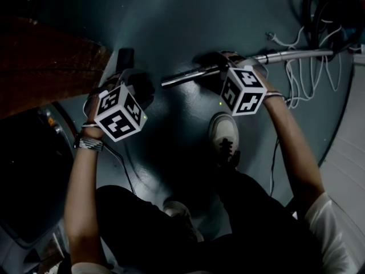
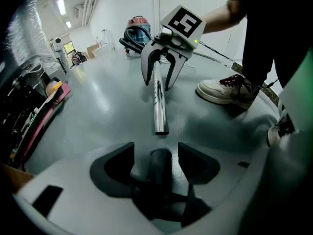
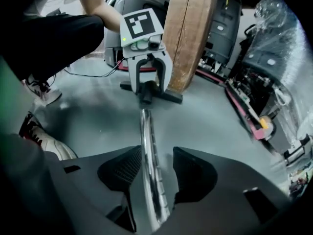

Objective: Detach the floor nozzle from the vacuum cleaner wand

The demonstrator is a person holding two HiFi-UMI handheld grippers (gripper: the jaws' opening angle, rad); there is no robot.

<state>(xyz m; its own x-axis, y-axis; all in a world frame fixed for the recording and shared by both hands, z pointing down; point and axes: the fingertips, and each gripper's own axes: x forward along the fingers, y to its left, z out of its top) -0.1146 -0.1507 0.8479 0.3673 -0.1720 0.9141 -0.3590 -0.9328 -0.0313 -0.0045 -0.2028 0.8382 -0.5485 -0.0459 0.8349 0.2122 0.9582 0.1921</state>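
The chrome wand [image 1: 245, 61] lies on the grey floor, its open end [image 2: 160, 126] a short gap away from the dark floor nozzle [image 1: 125, 57]. My left gripper [image 1: 124, 79] stands over the nozzle, and the nozzle's black neck [image 2: 160, 163] sits between its jaws with space on both sides. The left gripper [image 2: 155, 151] is open. My right gripper [image 3: 157, 153] is open around the wand [image 3: 146, 180], whose tube runs between the pads without being pinched. In the right gripper view the left gripper [image 3: 146, 88] straddles the nozzle's flat base [image 3: 171, 97].
A wooden plank [image 3: 190, 33] leans behind the nozzle. The person's white shoe [image 1: 223, 133] rests beside the wand. White cables [image 1: 302, 67] and a black hose [image 1: 325, 16] lie at the wand's far end. Machines and clutter [image 3: 264, 67] line one side.
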